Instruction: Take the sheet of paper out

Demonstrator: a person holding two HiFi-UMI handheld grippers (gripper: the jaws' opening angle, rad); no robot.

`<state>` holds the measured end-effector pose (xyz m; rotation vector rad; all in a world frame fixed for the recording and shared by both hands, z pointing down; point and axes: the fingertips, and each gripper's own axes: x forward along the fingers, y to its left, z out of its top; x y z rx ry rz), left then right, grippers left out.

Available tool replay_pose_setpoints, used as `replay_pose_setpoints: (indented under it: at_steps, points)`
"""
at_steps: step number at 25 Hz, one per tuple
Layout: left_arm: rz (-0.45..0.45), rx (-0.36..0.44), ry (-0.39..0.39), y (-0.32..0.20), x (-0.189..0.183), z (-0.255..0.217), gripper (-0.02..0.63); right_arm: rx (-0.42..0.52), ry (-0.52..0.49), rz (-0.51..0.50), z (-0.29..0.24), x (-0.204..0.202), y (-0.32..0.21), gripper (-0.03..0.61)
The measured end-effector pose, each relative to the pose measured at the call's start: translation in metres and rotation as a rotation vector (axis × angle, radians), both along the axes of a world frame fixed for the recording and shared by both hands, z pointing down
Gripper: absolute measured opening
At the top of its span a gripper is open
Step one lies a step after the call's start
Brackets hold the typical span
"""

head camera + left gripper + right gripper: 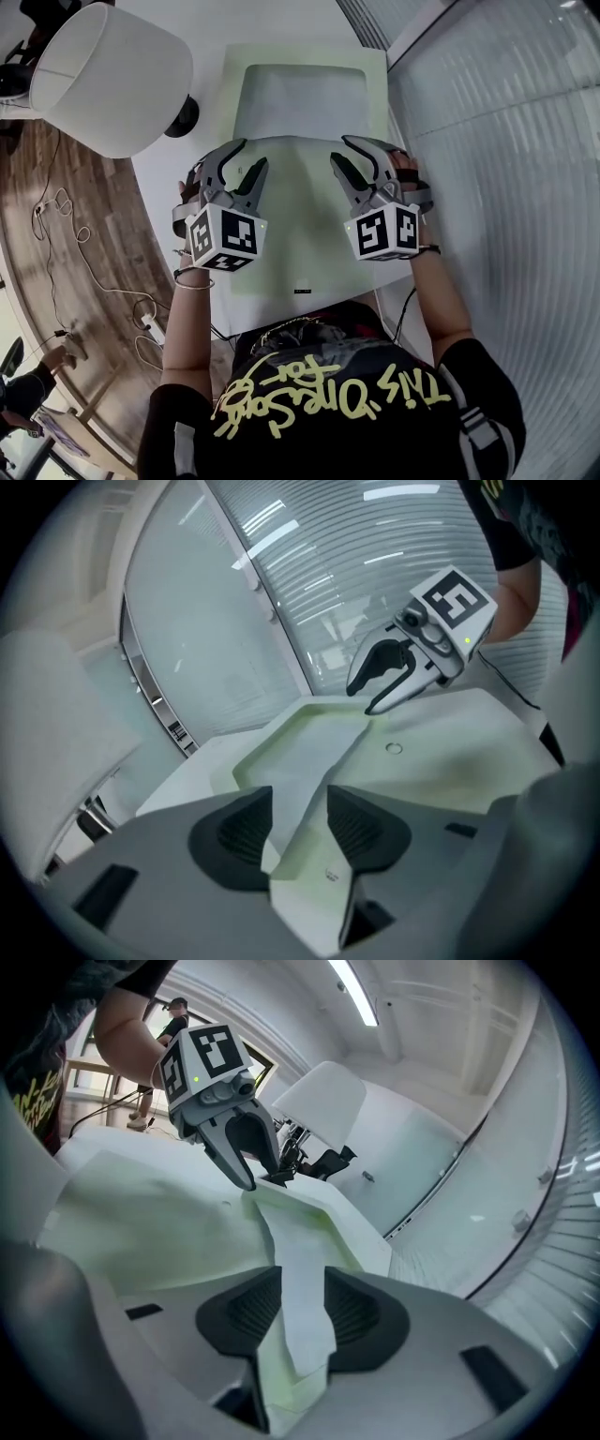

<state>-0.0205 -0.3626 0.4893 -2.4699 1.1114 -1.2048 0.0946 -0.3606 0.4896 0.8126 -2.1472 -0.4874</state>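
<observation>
A pale green folder lies on the white table, and a white sheet of paper shows at its far end. My left gripper and right gripper hover over the folder's far edge, both open, tips pointing away from me and toward each other. In the left gripper view the sheet's edge runs through the gap of the left gripper, pads apart from it; the right gripper stands beyond. In the right gripper view the sheet passes between the right gripper's spread pads.
A lamp with a white shade and dark base stands at the table's far left. A ribbed glass wall runs along the right. Wooden floor with cables lies to the left.
</observation>
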Motion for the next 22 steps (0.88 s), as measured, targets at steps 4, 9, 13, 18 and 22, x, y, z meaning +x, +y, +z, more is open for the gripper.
replay_pose_setpoints:
  at_steps: [4,9,13,18,22]
  points:
    - [0.017,0.012,-0.062,-0.007,0.002,0.007,0.172,-0.004,0.026,-0.015,0.011,-0.003,-0.004,0.127]
    - [0.044,0.011,-0.136,-0.015,0.006,0.020,0.172,-0.007,0.067,-0.033,0.025,-0.007,-0.011,0.127]
    - [0.055,-0.015,-0.205,-0.020,0.006,0.037,0.172,-0.021,0.095,-0.045,0.037,-0.010,-0.014,0.127]
    - [0.070,-0.006,-0.267,-0.027,0.009,0.047,0.172,-0.049,0.132,-0.052,0.055,-0.010,-0.020,0.127]
    - [0.082,-0.012,-0.322,-0.032,0.009,0.055,0.172,-0.057,0.175,-0.054,0.064,-0.008,-0.025,0.127]
